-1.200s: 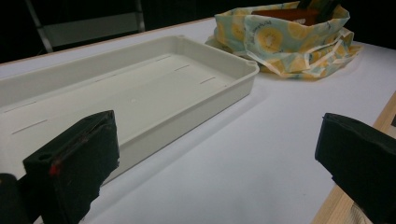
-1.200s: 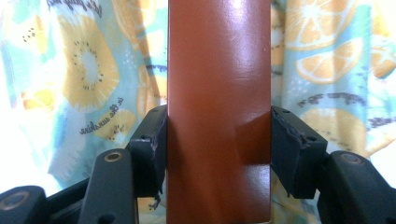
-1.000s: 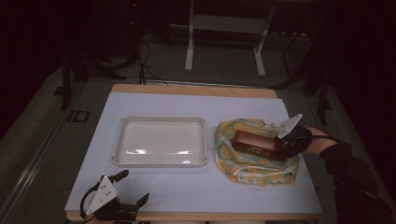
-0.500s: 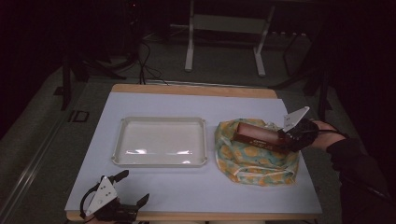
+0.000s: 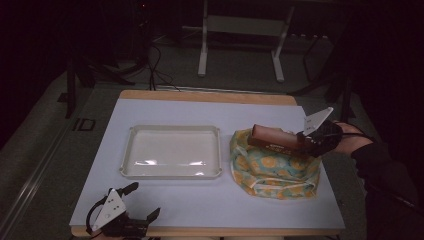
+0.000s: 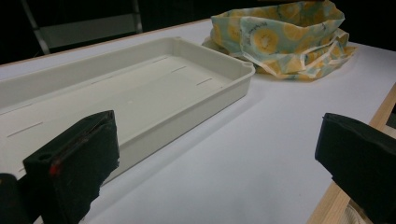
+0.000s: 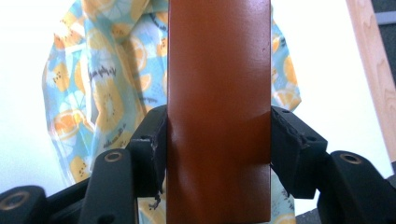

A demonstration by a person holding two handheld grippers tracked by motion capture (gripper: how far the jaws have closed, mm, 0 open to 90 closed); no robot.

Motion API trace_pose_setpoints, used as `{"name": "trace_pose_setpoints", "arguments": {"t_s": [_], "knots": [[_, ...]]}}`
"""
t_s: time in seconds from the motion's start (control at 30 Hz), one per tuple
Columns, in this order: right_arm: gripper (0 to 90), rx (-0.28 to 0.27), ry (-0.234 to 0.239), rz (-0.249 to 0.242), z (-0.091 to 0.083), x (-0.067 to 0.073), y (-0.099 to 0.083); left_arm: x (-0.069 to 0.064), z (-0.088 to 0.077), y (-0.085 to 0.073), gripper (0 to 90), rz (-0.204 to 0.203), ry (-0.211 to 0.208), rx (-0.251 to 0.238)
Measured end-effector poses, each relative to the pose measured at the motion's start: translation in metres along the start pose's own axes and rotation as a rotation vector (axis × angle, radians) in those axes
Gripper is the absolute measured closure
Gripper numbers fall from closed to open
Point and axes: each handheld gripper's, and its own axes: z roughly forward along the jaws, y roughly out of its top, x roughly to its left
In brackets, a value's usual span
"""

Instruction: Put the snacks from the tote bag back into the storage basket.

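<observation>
Tongs first, at the near left corner of the bench (image 5: 210, 210): the left tongs (image 5: 142, 202) rest low by the wooden front edge, jaws spread wide apart with nothing between them. From the left gripper view the two black jaws frame bare white bench top, and just beyond the left jaw sits the long side of the tray (image 6: 140, 88).

Moving right, that shallow cream tray (image 5: 172, 172) lies flat in the middle of the bench, nothing in it, its near rim well apart from the left tongs. No clutter sits between tray and tongs.

Right again, just beside the tray's right end, comes the cloth bag (image 5: 272, 172), blue-green with orange fruit slices printed on it, crumpled in a loose heap with its mouth upward and a pale cord showing at its front.

Over the bag's far edge, the right tongs (image 5: 307, 142) come in from the right on a dark sleeve, clamped on a brown box (image 5: 275, 138). The box is long and glossy, held by one end, lying roughly level and pointing left above the bag. In the right gripper view both jaws press its two sides (image 7: 219, 116), with the patterned cloth spread underneath.

Beyond the bench, dark floor and a pale metal stand (image 5: 240, 40).
</observation>
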Motion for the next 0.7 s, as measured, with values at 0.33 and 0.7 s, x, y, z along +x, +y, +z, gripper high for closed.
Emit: {"name": "trace_pose_setpoints", "arguments": {"t_s": [0.33, 0.7], "knots": [[43.1, -0.028, -0.019, -0.051, -0.006, -0.002, 0.027, -0.001, 0.001, 0.0, 0.0, 0.008, -0.006, 0.006], [43.1, -0.041, -0.01, -0.117, -0.005, -0.001, 0.06, -0.001, 0.001, -0.001, 0.1, 0.014, -0.018, 0.008]]}}
